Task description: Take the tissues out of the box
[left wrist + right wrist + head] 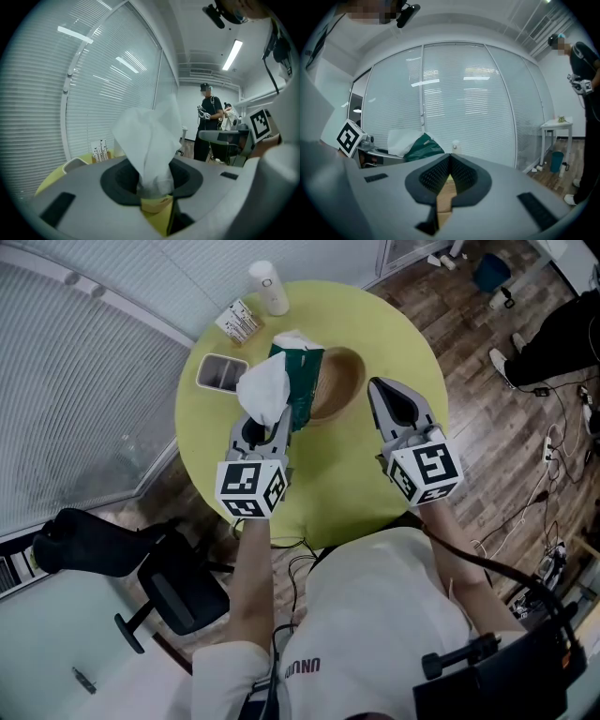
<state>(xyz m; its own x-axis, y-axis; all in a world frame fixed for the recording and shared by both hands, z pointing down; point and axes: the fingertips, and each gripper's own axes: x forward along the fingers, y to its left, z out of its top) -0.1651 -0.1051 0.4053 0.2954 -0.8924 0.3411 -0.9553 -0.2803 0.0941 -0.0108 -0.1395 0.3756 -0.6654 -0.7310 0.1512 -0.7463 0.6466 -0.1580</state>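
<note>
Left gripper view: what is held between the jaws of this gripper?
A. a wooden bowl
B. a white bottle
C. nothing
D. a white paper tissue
D: the left gripper is shut on the white paper tissue, which stands up from its jaws, near the dark green tissue box.

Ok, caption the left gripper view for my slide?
Left tongs pinch a white tissue, raised before the window blinds.

shirt (384, 606) white | left tool (267, 420), right tool (378, 388) grey | marker cubes (251, 488) black-white
</note>
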